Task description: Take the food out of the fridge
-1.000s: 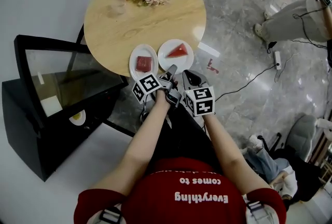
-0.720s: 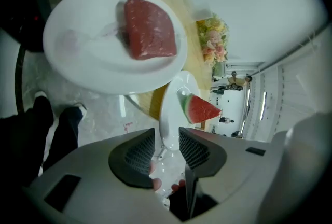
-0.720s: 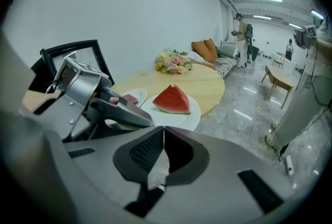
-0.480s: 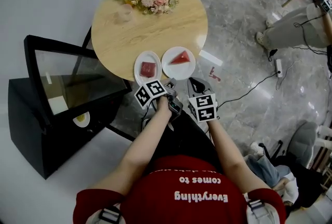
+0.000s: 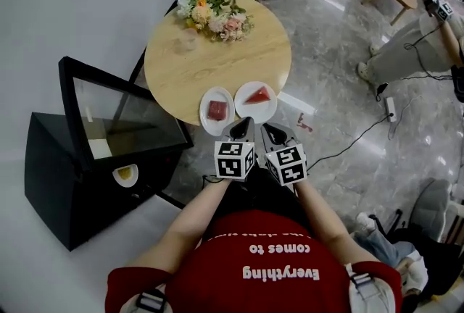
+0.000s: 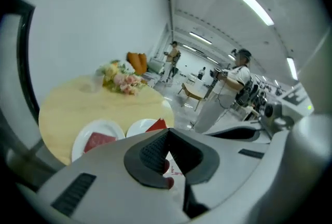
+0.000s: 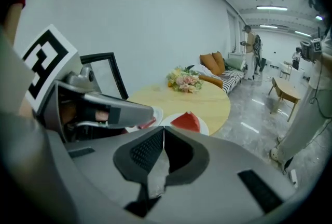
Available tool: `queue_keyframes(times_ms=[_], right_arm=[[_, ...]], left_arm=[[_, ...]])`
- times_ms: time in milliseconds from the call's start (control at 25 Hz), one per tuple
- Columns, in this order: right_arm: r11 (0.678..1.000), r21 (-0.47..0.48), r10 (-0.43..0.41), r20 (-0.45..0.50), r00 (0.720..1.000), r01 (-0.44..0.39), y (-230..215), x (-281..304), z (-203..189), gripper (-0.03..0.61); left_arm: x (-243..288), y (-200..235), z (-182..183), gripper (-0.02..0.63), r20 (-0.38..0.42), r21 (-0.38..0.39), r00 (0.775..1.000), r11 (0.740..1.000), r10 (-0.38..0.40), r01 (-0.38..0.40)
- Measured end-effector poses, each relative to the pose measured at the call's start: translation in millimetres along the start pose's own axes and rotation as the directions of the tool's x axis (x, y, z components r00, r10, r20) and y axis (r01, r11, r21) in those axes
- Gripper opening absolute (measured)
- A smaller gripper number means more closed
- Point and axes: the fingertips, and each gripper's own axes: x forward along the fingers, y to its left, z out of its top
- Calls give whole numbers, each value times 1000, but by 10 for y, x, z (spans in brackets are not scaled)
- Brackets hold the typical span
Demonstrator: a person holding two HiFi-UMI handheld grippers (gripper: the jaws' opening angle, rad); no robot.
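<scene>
Scanning left to right: black fridge (image 5: 51, 174), glass door (image 5: 123, 116) hanging open, small dish of yellow food (image 5: 125, 174) inside by opening. Reckon that's next grab. It sits down-left of both claws, well apart, round so no long axis. Table (image 5: 181, 65): meat plate (image 5: 217, 110), watermelon plate (image 5: 257, 96) already out. Left gripper (image 5: 245, 122) nearer fridge, jaws pinched together, empty. Right gripper (image 5: 265, 128) same. Both side by side, pointing forward-down at table edge.
</scene>
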Motion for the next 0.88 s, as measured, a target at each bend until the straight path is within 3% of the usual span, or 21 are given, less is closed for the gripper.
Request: queue_keyframes(times_ms=[80, 160, 520, 640, 720, 800, 880], right_arm=[[1000, -17, 5, 29, 1000, -5, 110, -63, 111, 11], [1000, -30, 6, 46, 999, -4, 207, -116, 187, 11], [998, -59, 39, 61, 997, -36, 798, -274, 283, 11], [995, -72, 73, 45, 996, -70, 1113, -247, 233, 11], [988, -102, 119, 37, 992, -114, 1332, -199, 242, 11], [976, -141, 172, 21, 985, -168, 1551, -115, 267, 11], [963, -168, 212, -5, 977, -210, 1771, -39, 257, 11]], left_arm=[[-100, -83, 48, 6, 6, 97, 1000, 995, -14, 13], [-200, -142, 77, 6, 17, 135, 1000, 991, -25, 23], [-871, 79, 77, 8, 40, 168, 999, 986, 6, -13], [-1202, 367, -60, 8, 42, 122, 998, 991, 47, -52], [-1453, 663, -208, 8, 52, 43, 992, 992, 114, -116], [-1732, 1015, -396, 8, 50, -54, 979, 979, 198, -196], [-2060, 1383, -635, 8, 31, -152, 957, 948, 287, -279]])
